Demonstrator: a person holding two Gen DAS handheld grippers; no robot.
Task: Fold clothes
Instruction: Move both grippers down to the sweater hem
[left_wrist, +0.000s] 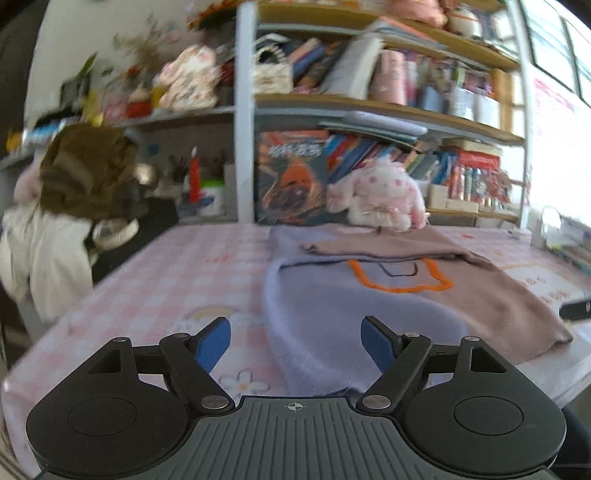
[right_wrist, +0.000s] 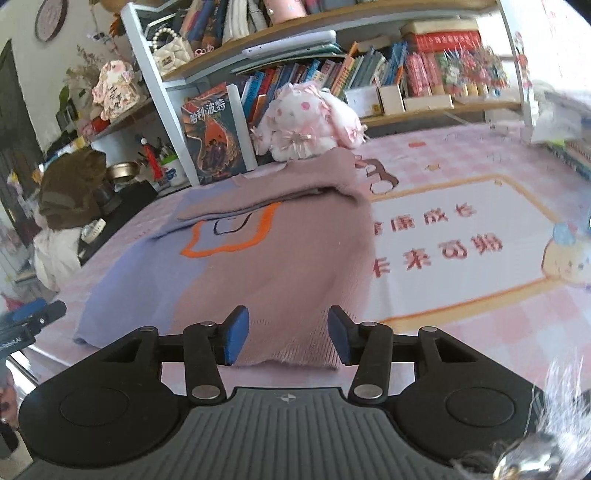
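A lilac and mauve sweater (left_wrist: 369, 306) with an orange outline motif lies flat on the pink checked tablecloth (left_wrist: 177, 273), its sleeves folded across the chest. My left gripper (left_wrist: 295, 341) is open and empty, just above the sweater's lilac hem corner. In the right wrist view the sweater (right_wrist: 266, 258) fills the middle, and my right gripper (right_wrist: 284, 334) is open and empty over its mauve hem edge. The left gripper's tip (right_wrist: 33, 314) shows at that view's left edge.
A pink plush rabbit (right_wrist: 306, 125) sits behind the sweater's collar, against a bookshelf (right_wrist: 332, 70) full of books. A chair draped with brown and white clothing (left_wrist: 74, 206) stands left of the table. A printed mat (right_wrist: 461, 240) covers the table's right side.
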